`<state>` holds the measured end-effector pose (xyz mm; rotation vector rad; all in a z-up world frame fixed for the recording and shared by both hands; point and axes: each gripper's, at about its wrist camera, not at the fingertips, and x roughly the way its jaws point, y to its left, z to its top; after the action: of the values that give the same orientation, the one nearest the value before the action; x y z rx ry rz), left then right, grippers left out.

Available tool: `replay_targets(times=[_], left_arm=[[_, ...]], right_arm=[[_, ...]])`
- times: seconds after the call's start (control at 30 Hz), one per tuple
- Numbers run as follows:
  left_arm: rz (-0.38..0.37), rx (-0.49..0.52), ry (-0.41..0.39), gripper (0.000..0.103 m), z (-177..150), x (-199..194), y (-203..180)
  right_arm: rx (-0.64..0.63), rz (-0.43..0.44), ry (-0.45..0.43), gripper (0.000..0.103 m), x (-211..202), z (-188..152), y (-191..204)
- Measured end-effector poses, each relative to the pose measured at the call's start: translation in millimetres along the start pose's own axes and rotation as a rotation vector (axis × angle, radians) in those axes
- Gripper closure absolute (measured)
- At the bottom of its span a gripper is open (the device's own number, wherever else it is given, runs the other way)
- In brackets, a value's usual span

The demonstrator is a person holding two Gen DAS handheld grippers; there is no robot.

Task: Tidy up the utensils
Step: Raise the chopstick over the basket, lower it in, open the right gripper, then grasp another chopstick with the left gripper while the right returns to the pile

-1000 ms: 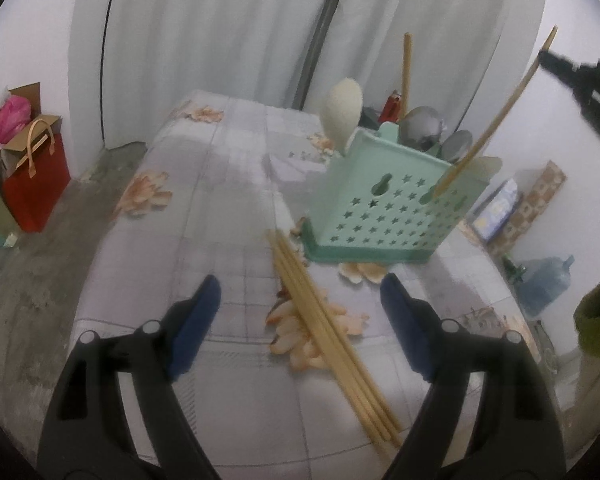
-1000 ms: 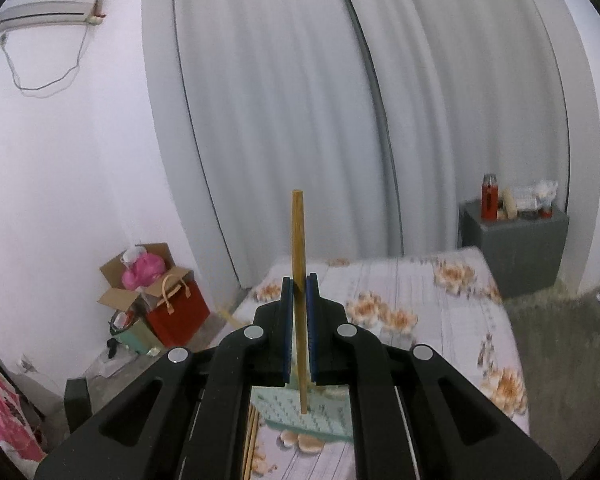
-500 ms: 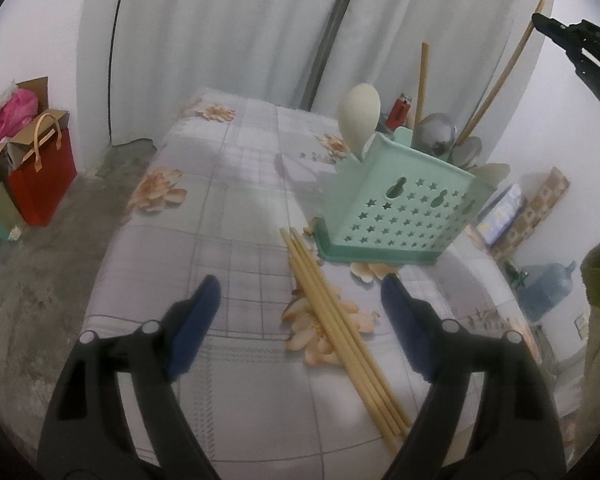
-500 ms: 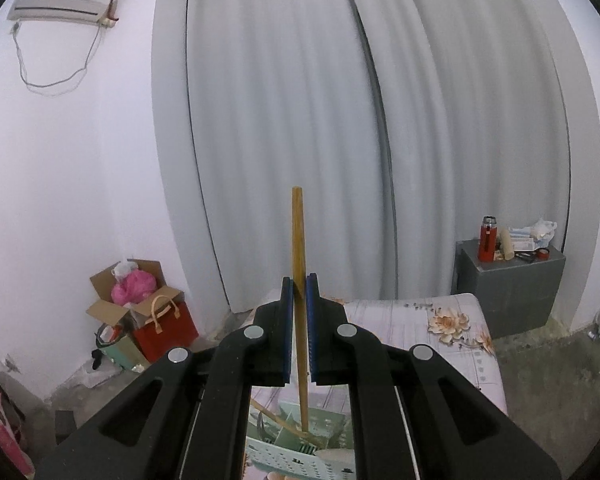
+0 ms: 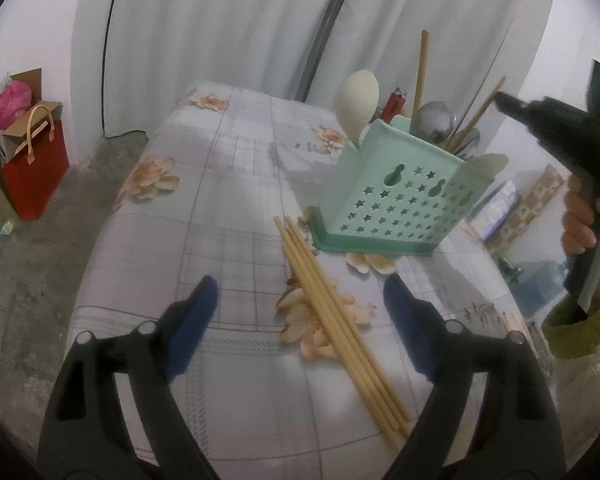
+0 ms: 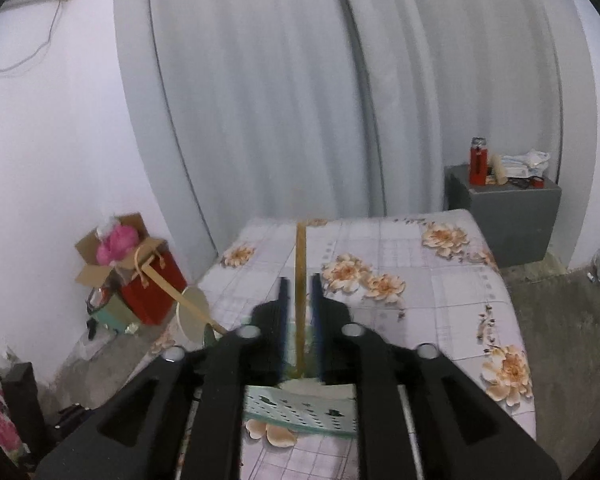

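Chopsticks [image 5: 340,320]: pale wooden bundle, flat on flowered tablecloth [image 5: 236,208], between spread fingers of left gripper [image 5: 300,320], beside mint star-holed holder [image 5: 396,196]. Right gripper [image 6: 299,312] slightly parted around one chopstick [image 6: 300,272] standing in holder; grip uncertain.

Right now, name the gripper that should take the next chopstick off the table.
Left. The left gripper is open above the loose chopsticks on the table. The right gripper is up at the green caddy, its fingers flanking a standing chopstick.
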<state>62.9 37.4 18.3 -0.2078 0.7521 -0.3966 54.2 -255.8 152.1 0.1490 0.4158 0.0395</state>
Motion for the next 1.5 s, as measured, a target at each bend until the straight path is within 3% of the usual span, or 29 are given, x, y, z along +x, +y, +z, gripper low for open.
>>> replay_targets(times=[0.07, 0.33, 0.5, 0.67, 0.8, 0.93, 1.13, 1.5], left_arm=[[-0.001, -0.004, 0.006, 0.022, -0.3, 2.1, 0.9], [0.022, 0.000, 0.027, 0.022, -3.1, 10.8, 5.0], [0.036, 0.005, 0.039, 0.022, -5.8, 15.6, 3.9], [-0.009, 0.019, 0.069, 0.024, -10.7, 22.6, -2.4], [-0.049, 0.020, 0.103, 0.046, -14.8, 31.6, -6.1], [-0.052, 0.040, 0.129, 0.071, -17.5, 42.8, -11.4], [-0.033, 0.029, 0.163, 0.084, -20.1, 64.2, -12.9], [0.003, 0.039, 0.170, 0.094, -22.0, 80.2, -13.2]], right_arm=[[0.016, -0.015, -0.041, 0.071, -15.9, -0.1, -4.8], [0.070, 0.004, -0.116, 0.063, -65.4, -22.0, -15.0], [0.072, 0.034, -0.014, 0.063, -58.5, -55.4, -6.5], [0.132, 0.095, 0.179, 0.063, -24.8, -106.4, 4.2], [0.124, 0.106, 0.323, 0.063, -1.6, -146.6, 21.4], [0.107, 0.136, 0.372, 0.063, 7.0, -161.7, 32.9], [0.092, 0.158, 0.375, 0.063, 9.7, -162.2, 37.8], [0.132, 0.174, 0.381, 0.063, 12.1, -166.2, 28.5]])
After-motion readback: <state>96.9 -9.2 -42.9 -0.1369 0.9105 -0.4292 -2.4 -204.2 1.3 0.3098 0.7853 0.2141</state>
